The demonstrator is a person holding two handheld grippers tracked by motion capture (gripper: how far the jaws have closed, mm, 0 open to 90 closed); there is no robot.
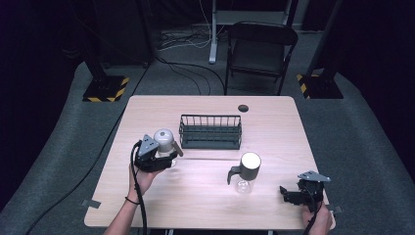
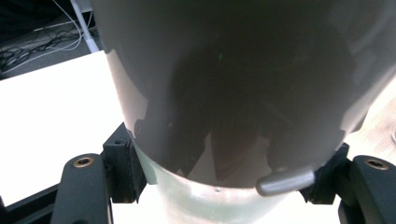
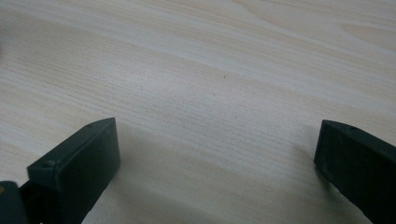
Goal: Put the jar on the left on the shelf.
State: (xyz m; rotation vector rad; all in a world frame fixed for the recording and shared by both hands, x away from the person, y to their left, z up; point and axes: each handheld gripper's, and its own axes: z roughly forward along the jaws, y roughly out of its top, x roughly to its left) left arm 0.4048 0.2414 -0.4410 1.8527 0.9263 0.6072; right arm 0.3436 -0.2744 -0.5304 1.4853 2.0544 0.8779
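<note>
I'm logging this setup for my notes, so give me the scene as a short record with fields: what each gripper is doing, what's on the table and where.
left gripper: shut on the grey-topped glass bottle, jaws clamped on its clear lower part
right gripper: open, nothing between the jaws, over bare wood near the table's right front corner
second bottle: upright at centre right, dark cap with a side handle, apart from both grippers
wire rack: black, mid-table behind both bottles, looks empty
table: light wood
</note>
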